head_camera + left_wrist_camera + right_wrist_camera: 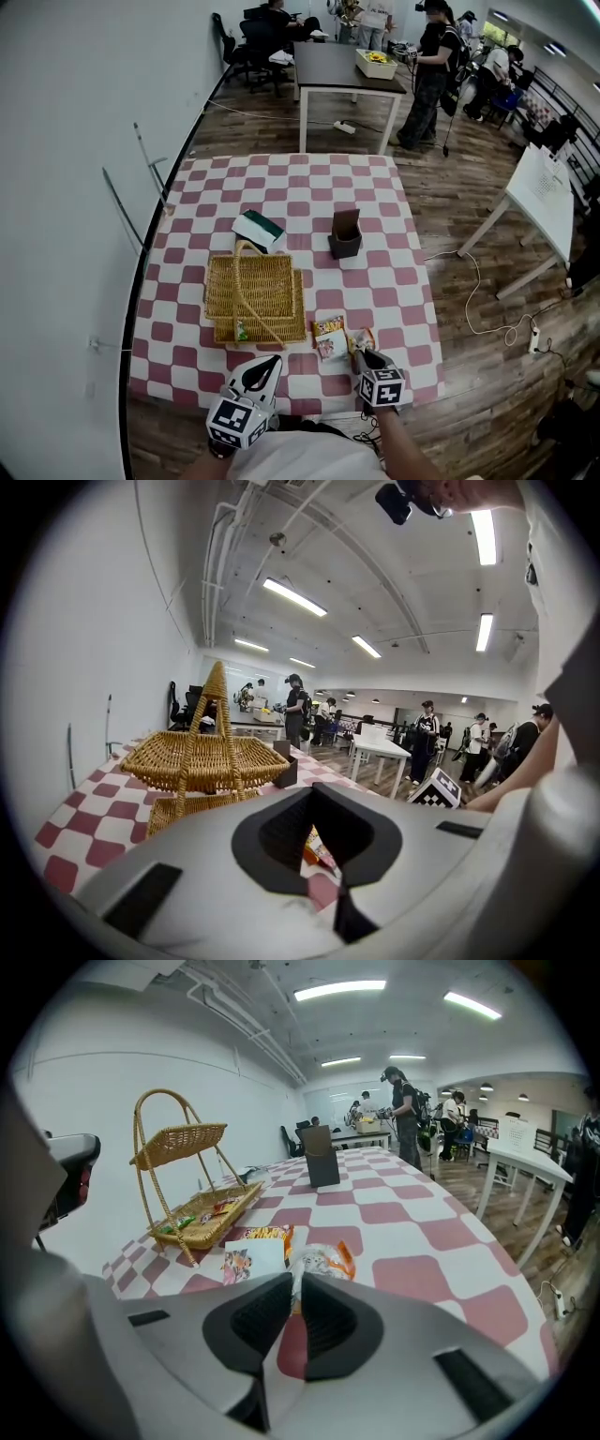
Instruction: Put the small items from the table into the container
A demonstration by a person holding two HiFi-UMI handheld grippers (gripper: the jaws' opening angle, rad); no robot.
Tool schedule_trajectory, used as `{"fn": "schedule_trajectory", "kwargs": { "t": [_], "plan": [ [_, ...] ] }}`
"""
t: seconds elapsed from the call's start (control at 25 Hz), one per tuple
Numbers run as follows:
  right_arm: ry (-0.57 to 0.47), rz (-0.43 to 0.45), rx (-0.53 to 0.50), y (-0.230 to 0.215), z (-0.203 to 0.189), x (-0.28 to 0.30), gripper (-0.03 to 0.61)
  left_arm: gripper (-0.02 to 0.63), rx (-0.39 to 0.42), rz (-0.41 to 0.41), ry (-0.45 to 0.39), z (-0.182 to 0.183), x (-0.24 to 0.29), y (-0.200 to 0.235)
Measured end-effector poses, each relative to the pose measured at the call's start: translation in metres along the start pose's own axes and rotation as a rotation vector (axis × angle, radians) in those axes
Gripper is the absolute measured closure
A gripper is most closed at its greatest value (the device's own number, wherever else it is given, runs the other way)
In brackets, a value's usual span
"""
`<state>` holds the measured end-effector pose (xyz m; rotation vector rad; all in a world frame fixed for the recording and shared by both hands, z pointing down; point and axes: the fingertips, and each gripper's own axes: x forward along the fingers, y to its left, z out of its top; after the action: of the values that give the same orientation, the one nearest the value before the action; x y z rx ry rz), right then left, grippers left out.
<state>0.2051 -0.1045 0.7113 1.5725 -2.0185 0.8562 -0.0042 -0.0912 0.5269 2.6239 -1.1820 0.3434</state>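
Note:
A wicker basket (253, 291) with a hoop handle stands left of centre on the checked table (300, 187); it also shows in the left gripper view (202, 757) and the right gripper view (202, 1218). A small green packet (242, 330) lies in its near part. Two flat snack packets (329, 338) lie to the right of the basket. Beside them is a clear-and-orange packet (362, 337), and my right gripper (365, 354) is shut on its near edge (323, 1260). My left gripper (267, 363) hovers at the table's front edge before the basket, open, with nothing between its jaws (314, 803).
A dark brown box (345, 234) and a white-and-green carton (259, 230) stand behind the basket. The table's front edge runs just under both grippers. A dark table (342, 66), a white table (544, 197) and several people (431, 66) are farther off.

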Motion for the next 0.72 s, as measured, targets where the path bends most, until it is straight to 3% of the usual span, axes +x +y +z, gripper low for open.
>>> {"fn": "schedule_trajectory", "kwargs": {
  "t": [0.72],
  "plan": [
    [-0.112,-0.024,0.003,0.014,0.033,-0.028,0.532,0.614,0.017,-0.042,-0.025,0.008,-0.009,0.004]
  ]
}}
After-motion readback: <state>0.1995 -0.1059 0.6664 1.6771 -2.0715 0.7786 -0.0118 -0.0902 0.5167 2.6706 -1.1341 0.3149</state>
